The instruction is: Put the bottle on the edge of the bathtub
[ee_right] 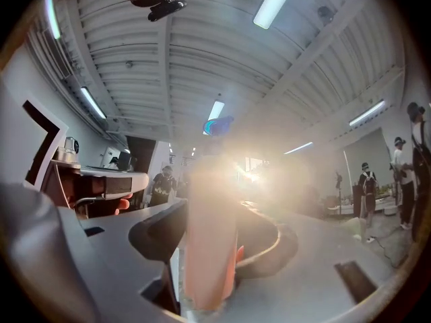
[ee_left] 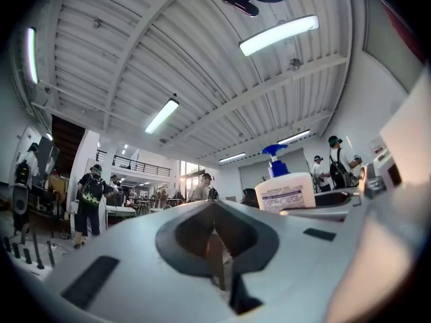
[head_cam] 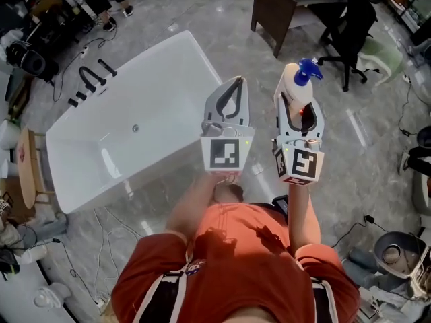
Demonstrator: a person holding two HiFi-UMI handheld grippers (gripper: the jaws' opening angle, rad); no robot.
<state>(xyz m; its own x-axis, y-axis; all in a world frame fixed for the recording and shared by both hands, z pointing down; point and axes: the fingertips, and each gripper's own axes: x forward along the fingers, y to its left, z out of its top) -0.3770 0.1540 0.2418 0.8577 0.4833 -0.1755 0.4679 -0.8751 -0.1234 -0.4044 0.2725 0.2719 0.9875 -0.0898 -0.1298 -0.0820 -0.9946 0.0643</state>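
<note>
Orange shirt (head_cam: pixel 236 247) at the bottom of the head view. Left gripper (head_cam: pixel 237 81): grey plastic jaws pressed together into a closed teardrop loop, nothing in them. Right gripper (head_cam: pixel 300 106): jaws pinching the bottle (head_cam: pixel 297 85), a white, smooth plastic body with a printed label and a blue pump top, upright. The bottle is in the air to the right of the bathtub (head_cam: pixel 121 89) and clear of its rim. The tub is glossy white and rectangular with rounded corners. Floor (head_cam: pixel 229 39) is grey polished stone-look tile. Beyond are a dark wooden desk (head_cam: pixel 276 12) and a black office chair (head_cam: pixel 353 25).
</note>
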